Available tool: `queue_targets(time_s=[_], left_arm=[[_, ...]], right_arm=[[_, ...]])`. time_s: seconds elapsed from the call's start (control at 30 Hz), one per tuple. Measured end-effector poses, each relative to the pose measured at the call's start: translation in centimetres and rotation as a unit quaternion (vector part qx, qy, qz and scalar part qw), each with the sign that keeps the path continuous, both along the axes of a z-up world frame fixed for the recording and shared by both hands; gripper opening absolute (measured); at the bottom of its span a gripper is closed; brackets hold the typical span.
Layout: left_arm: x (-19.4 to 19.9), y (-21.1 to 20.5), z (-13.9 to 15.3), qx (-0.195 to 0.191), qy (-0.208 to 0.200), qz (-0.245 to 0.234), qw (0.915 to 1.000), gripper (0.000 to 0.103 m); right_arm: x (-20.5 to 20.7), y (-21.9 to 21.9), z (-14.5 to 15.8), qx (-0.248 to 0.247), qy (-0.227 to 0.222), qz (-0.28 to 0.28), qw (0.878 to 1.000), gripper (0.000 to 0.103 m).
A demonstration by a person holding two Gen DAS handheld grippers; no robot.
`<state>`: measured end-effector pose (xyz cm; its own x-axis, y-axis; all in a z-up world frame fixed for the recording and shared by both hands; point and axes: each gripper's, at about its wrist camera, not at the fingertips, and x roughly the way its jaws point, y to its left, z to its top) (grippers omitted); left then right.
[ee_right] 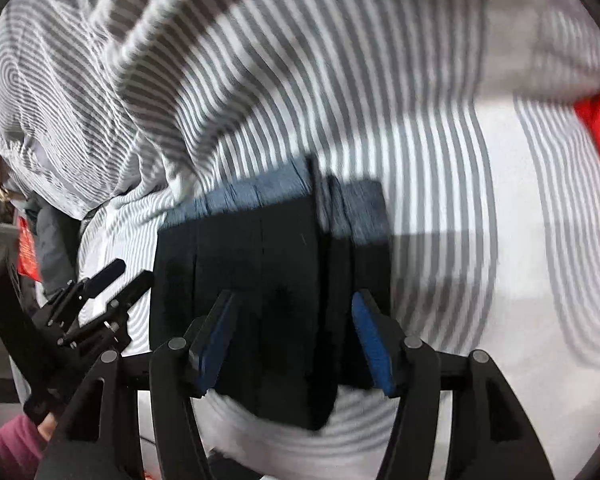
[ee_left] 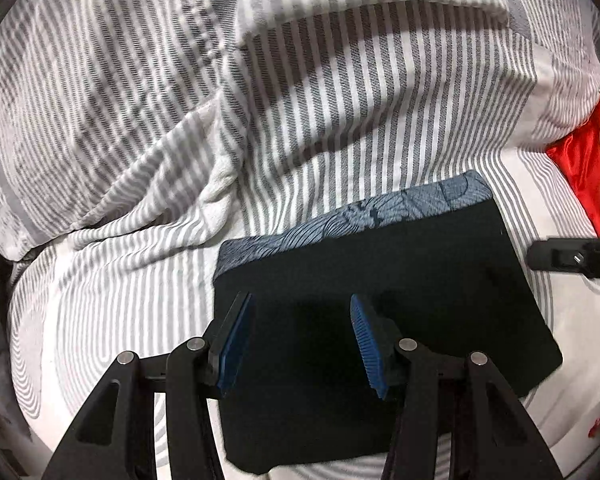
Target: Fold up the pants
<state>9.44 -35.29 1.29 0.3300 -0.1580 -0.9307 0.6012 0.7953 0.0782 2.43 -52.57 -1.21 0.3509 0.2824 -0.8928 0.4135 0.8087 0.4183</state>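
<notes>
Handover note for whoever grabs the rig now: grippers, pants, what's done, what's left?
Left gripper: jaws open, holding nothing, over the near part of the pants.
Right gripper: jaws open, holding nothing, also above the pants; the right wrist view is motion-blurred.
Pants: dark, folded into a compact rectangle, lying flat on the striped bedding, with a blue patterned band showing along the far edge. A red cushion lies to the right.
Done: the fold looks finished.
Left: probably only back both grippers away; neaten the edges if needed.

one pants [ee_left: 380, 300], two tongs [ee_left: 300, 344]
</notes>
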Motion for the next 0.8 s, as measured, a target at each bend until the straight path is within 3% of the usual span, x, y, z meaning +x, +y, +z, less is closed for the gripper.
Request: queue_targets(time_s=[0.07,0.2,0.23,0.27,0.53,0.67,0.8], left_arm=[[0.1,-0.6,-0.7,-0.002,0.011,0.001,0.9999,0.052],[0.0,-1.1,-2.2,0.0,0.029,0.004,0.9996,0.052],[0.1,-1.2,-2.7,0.003,0.038,0.006,0.9992,0.052],[0.2,-1.2,-3.1,0.006,0.044,0.009,0.999,0.052],[-1.2,-2.2,-4.4,0.008,0.065,0.006,0.9978,0.052],[-2.2,-2.9,-5.0,0.016,0.054,-0.002,0.9984,0.052],[-2.1,-3.2,-4.9,0.014,0.06,0.001,0.9981,0.052]], right_arm=[[1.8,-0.2,-0.5,-0.006,0.003,0.001,1.0,0.047],[4.8,-0.9,-3.2,0.002,0.031,0.006,0.999,0.034],[5.2,-1.0,-4.0,0.004,0.042,0.008,0.999,0.015],[5.2,-1.2,-4.2,0.007,0.042,0.011,0.999,0.002],[1.1,-1.5,-4.8,-0.022,0.083,0.04,0.996,0.0],[0.5,-2.6,-3.2,0.015,0.035,0.009,0.999,0.001],[3.1,-2.3,-0.9,0.03,-0.009,0.01,0.999,0.003]])
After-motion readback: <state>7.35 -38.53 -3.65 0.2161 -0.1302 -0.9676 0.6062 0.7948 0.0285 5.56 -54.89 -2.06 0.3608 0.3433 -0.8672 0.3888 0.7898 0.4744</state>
